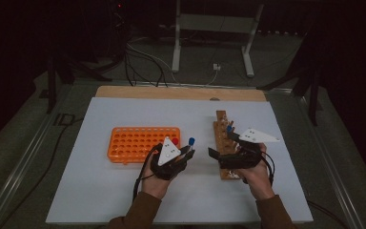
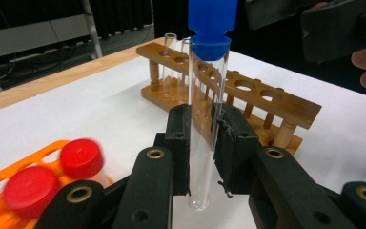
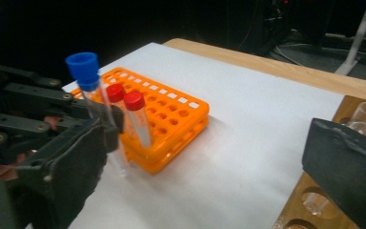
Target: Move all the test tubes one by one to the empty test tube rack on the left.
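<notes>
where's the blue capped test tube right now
The blue-capped test tube is upright, clamped in the left tool, just above the white table cover. In the high view it sits between the orange rack and the wooden rack.

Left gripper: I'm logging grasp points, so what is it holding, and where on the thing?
The left gripper holds a blue-capped test tube upright, its pads clamped on the lower part of the glass, just above the rounded bottom.

A white sheet covers the counter, whose wooden edge shows along the far side. Beyond it, on the dark floor, stands a white metal frame with loose cables trailing beside its feet.
</notes>
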`<state>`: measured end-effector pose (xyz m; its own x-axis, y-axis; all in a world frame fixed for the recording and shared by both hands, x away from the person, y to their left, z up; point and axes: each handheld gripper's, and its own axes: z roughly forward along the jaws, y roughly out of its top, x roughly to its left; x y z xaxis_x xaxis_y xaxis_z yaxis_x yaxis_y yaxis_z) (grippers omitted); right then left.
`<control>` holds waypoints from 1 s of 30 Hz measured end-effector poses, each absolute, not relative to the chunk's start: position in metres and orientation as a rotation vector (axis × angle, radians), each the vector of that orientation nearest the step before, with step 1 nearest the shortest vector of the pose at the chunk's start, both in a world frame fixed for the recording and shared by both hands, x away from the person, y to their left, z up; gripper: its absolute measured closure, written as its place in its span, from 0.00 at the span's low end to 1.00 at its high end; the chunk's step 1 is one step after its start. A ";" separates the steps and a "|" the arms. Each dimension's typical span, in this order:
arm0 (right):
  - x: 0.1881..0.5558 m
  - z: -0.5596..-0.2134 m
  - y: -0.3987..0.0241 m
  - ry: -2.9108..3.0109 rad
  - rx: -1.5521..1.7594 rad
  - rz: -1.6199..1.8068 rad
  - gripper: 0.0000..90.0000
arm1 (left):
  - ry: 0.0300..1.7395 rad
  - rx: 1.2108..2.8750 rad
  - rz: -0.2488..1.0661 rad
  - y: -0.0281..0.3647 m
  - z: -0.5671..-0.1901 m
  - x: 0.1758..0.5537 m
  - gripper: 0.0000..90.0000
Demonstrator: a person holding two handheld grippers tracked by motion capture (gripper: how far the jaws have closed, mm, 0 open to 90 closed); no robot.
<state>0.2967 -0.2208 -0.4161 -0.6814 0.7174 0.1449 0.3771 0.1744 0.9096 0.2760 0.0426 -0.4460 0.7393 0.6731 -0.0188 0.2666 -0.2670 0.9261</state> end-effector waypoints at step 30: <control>0.297 -0.417 -0.228 2.080 1.074 1.486 0.00 | 0.839 1.770 0.534 0.105 -0.448 0.282 0.86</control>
